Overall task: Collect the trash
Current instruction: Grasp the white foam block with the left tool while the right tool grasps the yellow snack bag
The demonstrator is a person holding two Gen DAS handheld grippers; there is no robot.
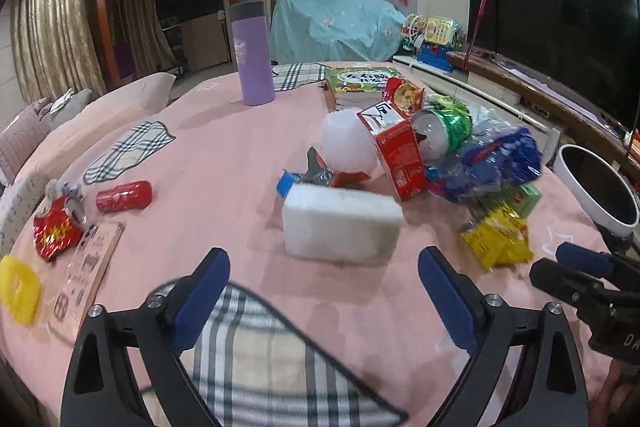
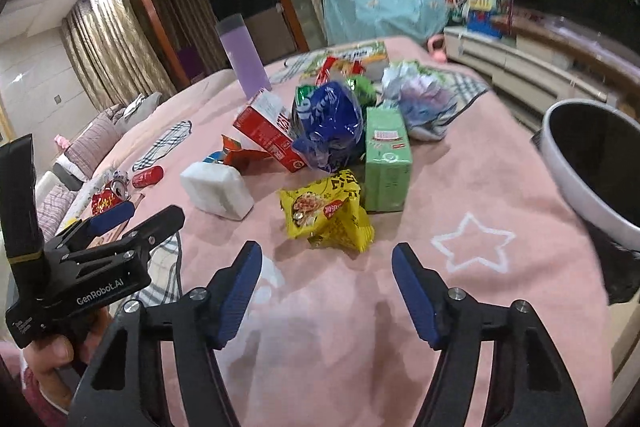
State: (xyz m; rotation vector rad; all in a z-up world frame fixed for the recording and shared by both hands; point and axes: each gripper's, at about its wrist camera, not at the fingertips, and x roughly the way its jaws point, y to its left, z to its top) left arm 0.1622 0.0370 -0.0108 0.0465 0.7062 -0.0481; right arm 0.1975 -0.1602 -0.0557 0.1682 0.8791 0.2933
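Trash lies heaped on a pink blanket [image 2: 520, 163] over what looks like a bed; the white bin [image 2: 576, 179] stands at the blanket's right edge, close enough that each piece needs only a short carry. Landmark: the white foam block [image 1: 342, 223]. Left gripper [image 1: 324, 285] hangs just short of the block, jaws spread wide with nothing between them, lined up on it as though the block is its pick. Right of the block sits a yellow noodle packet [image 2: 328, 215]; the right gripper [image 2: 327, 279] points at it, jaws apart and empty, narrower than the left's, which suits a thin crinkled wrapper. Behind the block: a red carton [image 1: 394, 151], a green can [image 1: 444, 131], a blue plastic bag [image 1: 492, 163], and a green box [image 2: 386, 159] beyond the packet, all bunched and touching. Well left of the block, a red can [image 1: 124, 195] and a red foil wrapper [image 1: 54, 231] lie apart. A purple flask [image 1: 253, 55] stands far behind; likely not trash. Nothing collected yet by either gripper.
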